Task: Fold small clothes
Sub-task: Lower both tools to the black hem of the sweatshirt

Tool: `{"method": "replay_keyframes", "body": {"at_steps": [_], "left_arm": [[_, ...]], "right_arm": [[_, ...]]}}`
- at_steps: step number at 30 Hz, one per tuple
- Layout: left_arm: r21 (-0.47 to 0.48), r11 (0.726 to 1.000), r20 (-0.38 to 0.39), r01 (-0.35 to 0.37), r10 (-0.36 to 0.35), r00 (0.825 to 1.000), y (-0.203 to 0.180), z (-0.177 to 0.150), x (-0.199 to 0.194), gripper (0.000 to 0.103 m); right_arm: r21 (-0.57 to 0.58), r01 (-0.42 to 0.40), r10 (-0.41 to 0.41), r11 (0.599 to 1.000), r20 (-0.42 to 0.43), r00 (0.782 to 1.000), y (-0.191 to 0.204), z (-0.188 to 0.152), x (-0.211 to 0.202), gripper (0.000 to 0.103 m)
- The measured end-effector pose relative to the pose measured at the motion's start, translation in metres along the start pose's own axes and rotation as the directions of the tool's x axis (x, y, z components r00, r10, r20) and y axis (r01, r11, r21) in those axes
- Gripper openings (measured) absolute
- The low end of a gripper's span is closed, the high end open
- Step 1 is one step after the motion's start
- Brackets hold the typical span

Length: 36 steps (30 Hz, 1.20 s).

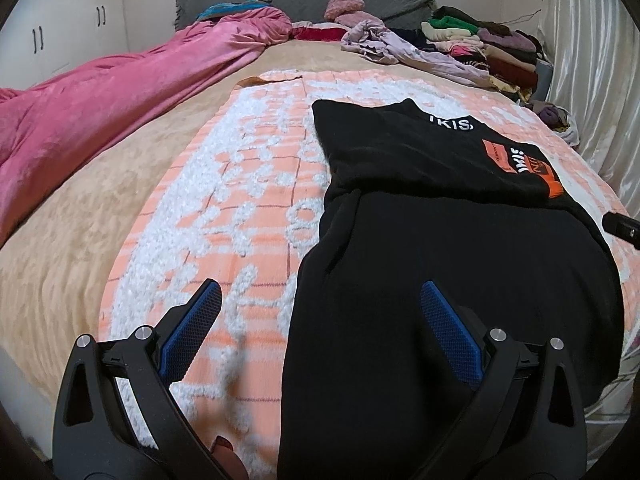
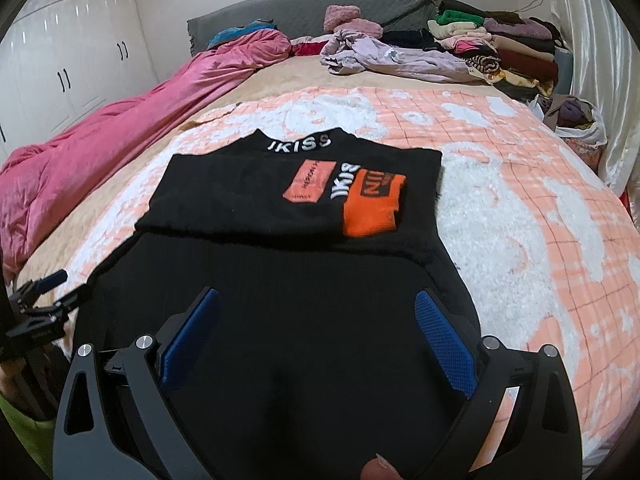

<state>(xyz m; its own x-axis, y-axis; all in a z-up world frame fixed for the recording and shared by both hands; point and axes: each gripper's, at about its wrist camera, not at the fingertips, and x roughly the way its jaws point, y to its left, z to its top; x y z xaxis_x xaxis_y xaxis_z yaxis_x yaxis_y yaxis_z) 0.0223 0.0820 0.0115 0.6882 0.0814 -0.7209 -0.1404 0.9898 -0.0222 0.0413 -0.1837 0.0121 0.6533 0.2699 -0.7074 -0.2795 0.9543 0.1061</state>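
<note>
Black sweater (image 2: pixel 280 280) on bed, both tools (image 1: pixel 320 300) (image 2: pixel 316 308) wide open, empty

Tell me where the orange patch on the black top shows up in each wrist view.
Left wrist: the orange patch sits right of centre, near the black top's right edge.
Right wrist: the orange patch lies at mid-frame, above the open fingers.
Shared landmark: the pile of folded clothes, upper right in both.

Right claw (image 2: pixel 316 304) spread wide above black sweater (image 2: pixel 256 200) on bed (image 2: pixel 520 200)
</note>
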Motion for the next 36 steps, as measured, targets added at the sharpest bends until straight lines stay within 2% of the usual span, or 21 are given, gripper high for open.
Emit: {"method": "replay_keyframes", "body": {"at_steps": [15, 25, 31, 36], "left_arm": [[-0.022, 1.000, -0.043, 0.007, -0.008, 0.999, 0.006, -0.016, -0.011, 0.093], [-0.057, 0.998, -0.126, 0.003, -0.011, 0.992, 0.021, -0.040, -0.009, 0.093], [-0.076, 0.997, -0.154, 0.035, -0.047, 0.987, 0.029, -0.054, -0.011, 0.093], [-0.064, 0.996, -0.157, 0.061, -0.071, 0.985, 0.027, -0.063, -0.015, 0.093]], "right_arm": [[-0.017, 0.046, -0.047, 0.999, -0.046, 0.998, -0.022, -0.035, -0.020, 0.097], [-0.025, 0.055, -0.058, 0.998, -0.131, 0.990, -0.032, -0.069, -0.019, 0.097], [-0.028, 0.070, -0.074, 0.997, -0.161, 0.984, -0.045, -0.088, -0.023, 0.097], [-0.004, 0.052, -0.051, 0.999, -0.191, 0.980, -0.052, -0.102, -0.027, 0.097]]}}
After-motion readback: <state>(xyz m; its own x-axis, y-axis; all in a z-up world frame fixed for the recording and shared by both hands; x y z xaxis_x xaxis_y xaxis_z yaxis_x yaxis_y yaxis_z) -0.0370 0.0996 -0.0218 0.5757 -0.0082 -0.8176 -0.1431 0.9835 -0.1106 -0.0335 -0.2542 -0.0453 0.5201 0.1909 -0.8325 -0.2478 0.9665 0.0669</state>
